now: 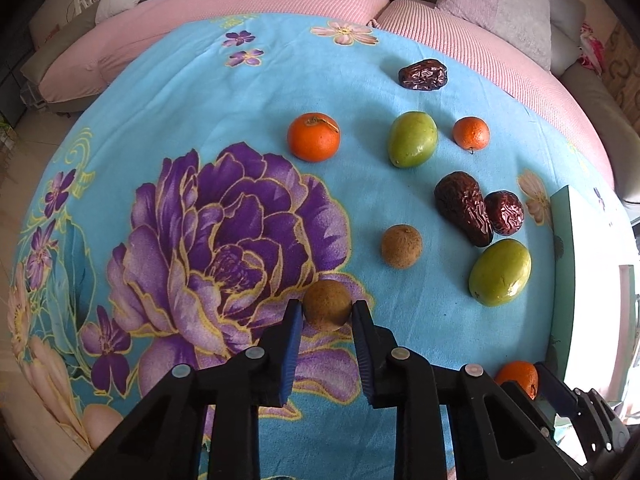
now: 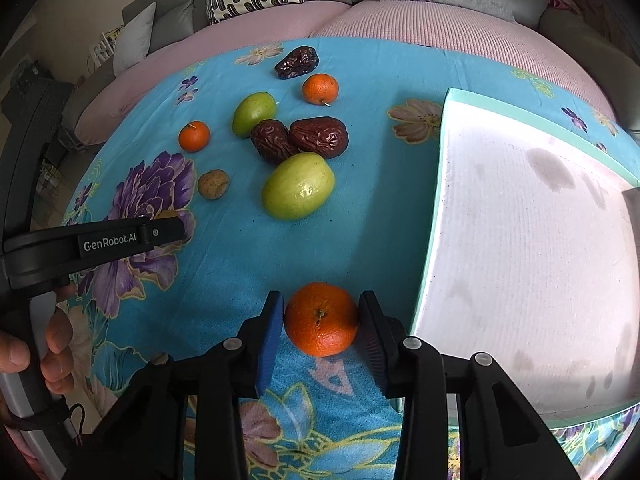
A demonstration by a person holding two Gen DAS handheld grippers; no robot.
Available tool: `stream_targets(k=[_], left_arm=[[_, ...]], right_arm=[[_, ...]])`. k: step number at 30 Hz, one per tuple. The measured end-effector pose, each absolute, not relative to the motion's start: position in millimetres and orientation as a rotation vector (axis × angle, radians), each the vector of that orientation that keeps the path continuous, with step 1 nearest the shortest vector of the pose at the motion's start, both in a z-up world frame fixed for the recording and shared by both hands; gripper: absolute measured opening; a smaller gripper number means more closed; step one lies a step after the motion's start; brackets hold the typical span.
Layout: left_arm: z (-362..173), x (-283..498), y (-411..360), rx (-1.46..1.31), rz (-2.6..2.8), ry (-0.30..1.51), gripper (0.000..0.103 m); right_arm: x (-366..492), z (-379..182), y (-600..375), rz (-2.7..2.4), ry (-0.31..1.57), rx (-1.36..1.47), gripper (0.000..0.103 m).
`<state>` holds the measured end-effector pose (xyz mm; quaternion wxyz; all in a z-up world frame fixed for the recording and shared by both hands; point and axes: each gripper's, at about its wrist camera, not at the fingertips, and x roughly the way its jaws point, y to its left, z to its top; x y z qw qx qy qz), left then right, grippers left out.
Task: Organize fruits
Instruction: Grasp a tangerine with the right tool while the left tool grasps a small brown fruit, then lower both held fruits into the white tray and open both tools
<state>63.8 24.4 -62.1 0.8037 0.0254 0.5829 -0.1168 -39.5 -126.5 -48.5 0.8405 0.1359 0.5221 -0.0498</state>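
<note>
Orange mandarin [image 2: 321, 319] between right gripper [image 2: 322, 322] fingers, perhaps touching, white tray [image 2: 532, 264] beside.

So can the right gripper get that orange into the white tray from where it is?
Probably yes. The right gripper brackets the orange, and the white tray lies open just to its right, with nothing between them.

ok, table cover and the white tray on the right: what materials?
Table cover: looks like printed fleece or plush cloth, matte, with fuzzy nap and soft folds. White tray: probably foam or coated card, matte and faintly ribbed, with a mint-green rim and grey stains; can't tell which.
</note>
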Motion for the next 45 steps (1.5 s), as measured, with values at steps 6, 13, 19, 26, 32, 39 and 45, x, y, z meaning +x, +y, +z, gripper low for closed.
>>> stream_targets(k=[6,13,19,26,32,39,45], left_arm=[[-47.4,67.8,39.5,-0.009,-0.256,1.222,0.027],[-22.0,69.0,54.4,-0.066,-0.279,1.165,0.027],[-4.3,63.0,53.4,-0.09,-0.336,1.113,0.027],[-1.8,45.2,5.0,0.007,-0.453,1.08,0.027],[2.3,17.5,-39.9,0.104,-0.578,1.048,0.027],[4.6,-14.9,-89.1,0.209,-0.717,0.979,0.027],[1.9,-22.0,-126.6,0.255,-0.784,0.933,0.027]], right_arm=[[-43.2,-39.0,-128.4,-0.105,1.056,0.291,0.039],[-49.6,-17.4,-139.1,-0.134,0.955,0.32,0.039],[-55.8,-9.7,-156.8,-0.188,0.923,0.345,0.039],[-74.0,-7.5,-207.0,-0.363,0.905,0.41,0.039],[-98.4,-5.1,-253.8,-0.522,0.879,0.478,0.039],[-129.2,-1.7,-299.7,-0.667,0.831,0.551,0.039],[-135.0,-4.9,-320.2,-0.719,0.804,0.559,0.039]])
